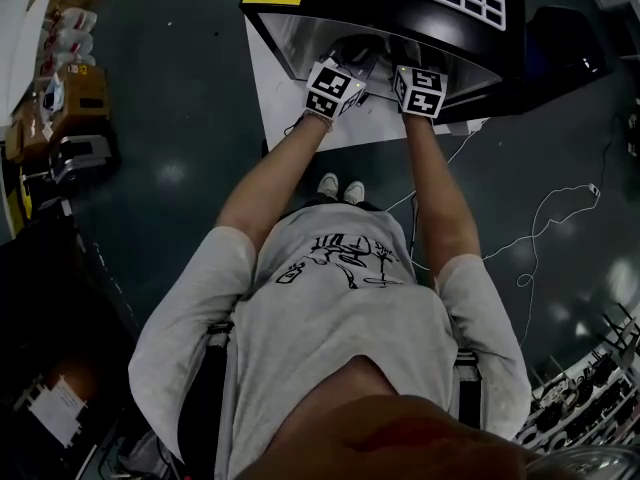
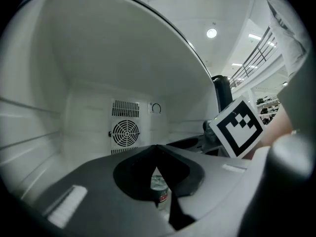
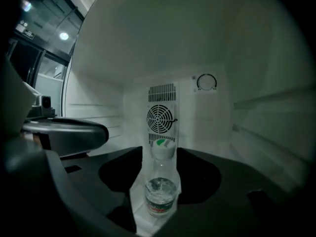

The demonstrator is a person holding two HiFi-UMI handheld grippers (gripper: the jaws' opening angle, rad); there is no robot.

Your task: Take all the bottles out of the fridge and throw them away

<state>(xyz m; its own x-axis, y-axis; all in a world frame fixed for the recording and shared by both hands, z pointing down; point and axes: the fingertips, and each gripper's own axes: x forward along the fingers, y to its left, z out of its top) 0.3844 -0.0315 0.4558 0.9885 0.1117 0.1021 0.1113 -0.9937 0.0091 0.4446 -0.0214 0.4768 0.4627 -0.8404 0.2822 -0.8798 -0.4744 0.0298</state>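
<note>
One bottle [image 3: 161,191] stands far inside the fridge [image 3: 256,122], between the right gripper's [image 3: 160,157] widely spread jaws, not clamped. The left gripper [image 2: 157,149] is closed together on nothing.

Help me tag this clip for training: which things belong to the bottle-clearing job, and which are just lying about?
Job: fridge; bottle standing inside it; open right gripper; shut left gripper.
Lying about: cable on the floor; white sheet by the fridge; boxes at left.
</note>
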